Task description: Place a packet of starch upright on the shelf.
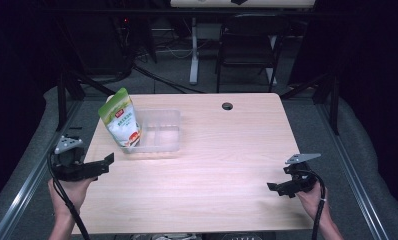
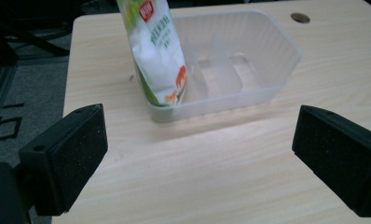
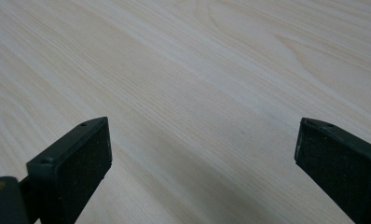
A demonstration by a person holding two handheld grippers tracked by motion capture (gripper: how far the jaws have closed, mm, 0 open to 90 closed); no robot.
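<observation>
A green and white pouch (image 1: 120,120) (image 2: 156,51) stands upright in the left end of a clear plastic tray (image 1: 159,142) (image 2: 267,65) with inner dividers, at the table's back left. My left gripper (image 1: 105,165) (image 2: 197,158) hovers near the table's left edge, a little in front of the tray, open and empty, with the tray ahead between its jaws. My right gripper (image 1: 277,188) (image 3: 202,163) is low over the bare wood at the front right, open, holding nothing.
The light wooden table (image 1: 212,170) has a round cable hole (image 1: 227,106) (image 2: 299,17) near its back edge. A dark chair (image 1: 249,45) and a desk leg stand behind the table. Metal rails run along both sides.
</observation>
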